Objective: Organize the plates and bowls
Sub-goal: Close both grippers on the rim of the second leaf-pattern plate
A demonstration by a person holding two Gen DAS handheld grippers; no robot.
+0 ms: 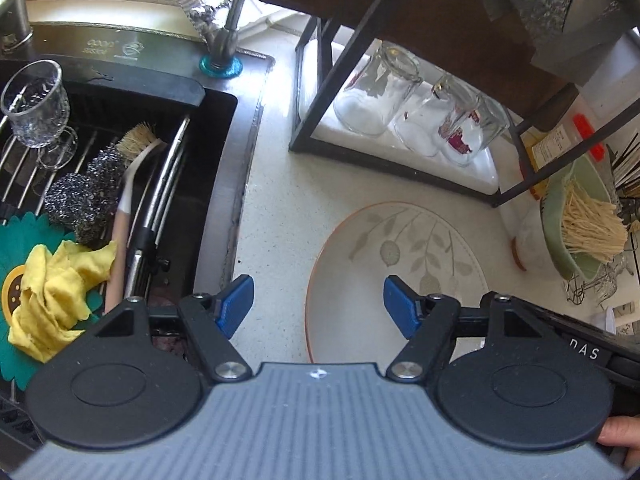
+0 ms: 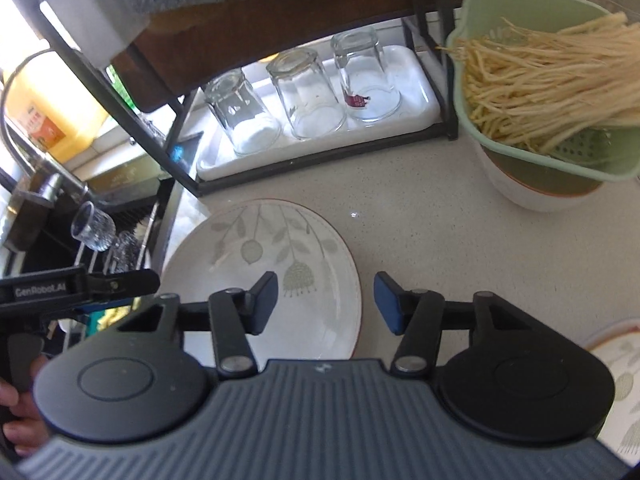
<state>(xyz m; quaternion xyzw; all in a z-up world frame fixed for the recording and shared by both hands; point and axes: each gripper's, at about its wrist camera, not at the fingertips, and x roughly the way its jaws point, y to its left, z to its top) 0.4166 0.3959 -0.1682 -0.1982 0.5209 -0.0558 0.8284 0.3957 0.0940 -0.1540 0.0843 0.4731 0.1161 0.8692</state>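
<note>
A white plate with a grey leaf pattern and an orange rim (image 1: 400, 264) lies flat on the pale counter; it also shows in the right wrist view (image 2: 272, 264). My left gripper (image 1: 319, 306) is open and empty, hovering over the plate's left edge. My right gripper (image 2: 326, 302) is open and empty, over the plate's right edge. A second patterned plate (image 2: 624, 384) shows at the far right. A white bowl (image 2: 532, 196) sits under a green colander (image 2: 532, 152) of noodles, which also shows in the left wrist view (image 1: 560, 216).
A black-framed rack (image 2: 320, 160) holds a white tray with three upturned glasses (image 2: 304, 96). The sink (image 1: 120, 152) to the left holds a glass, brush, scourers and a yellow cloth (image 1: 56, 292). A tap (image 1: 228, 36) stands behind it. The left gripper's body (image 2: 72, 288) shows in the right wrist view.
</note>
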